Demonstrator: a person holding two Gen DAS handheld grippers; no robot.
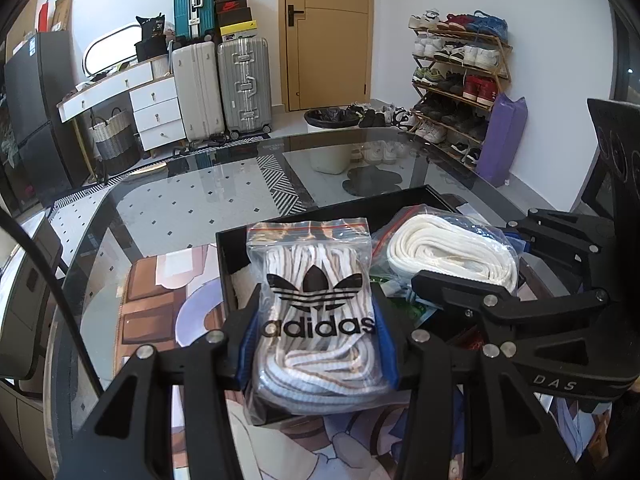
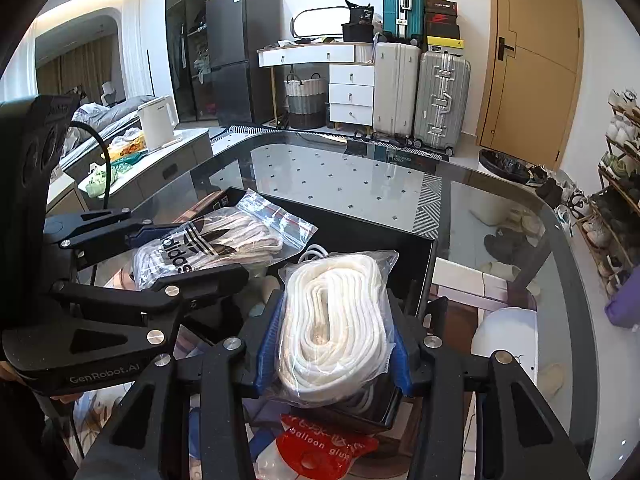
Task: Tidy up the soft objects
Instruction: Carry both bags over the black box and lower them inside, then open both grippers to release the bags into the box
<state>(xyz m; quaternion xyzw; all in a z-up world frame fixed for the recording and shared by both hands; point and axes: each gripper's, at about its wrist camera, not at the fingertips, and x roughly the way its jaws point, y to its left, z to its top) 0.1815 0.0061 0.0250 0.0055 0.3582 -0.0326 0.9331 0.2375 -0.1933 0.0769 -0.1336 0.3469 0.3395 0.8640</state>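
While both hover over black box (image 1: 224, 252), left gripper (image 1: 318, 344) clamps adidas lace bag (image 1: 316, 312) between its jaws; right gripper (image 2: 334, 344) clamps white lace bag (image 2: 336, 320).

The clear bag (image 1: 316, 304) at 6 o'clock in the left view reads "adidas" under a trefoil. The other gripper's body (image 2: 104, 368), at 8 o'clock in the right view, reads "GenRobot.AI". A red packet (image 2: 324, 444) at 6 o'clock says "balloon glue".

white walls, a tan door (image 1: 326, 32), suitcases (image 1: 220, 84), shoe rack (image 1: 460, 80), tiled floor (image 1: 160, 208).
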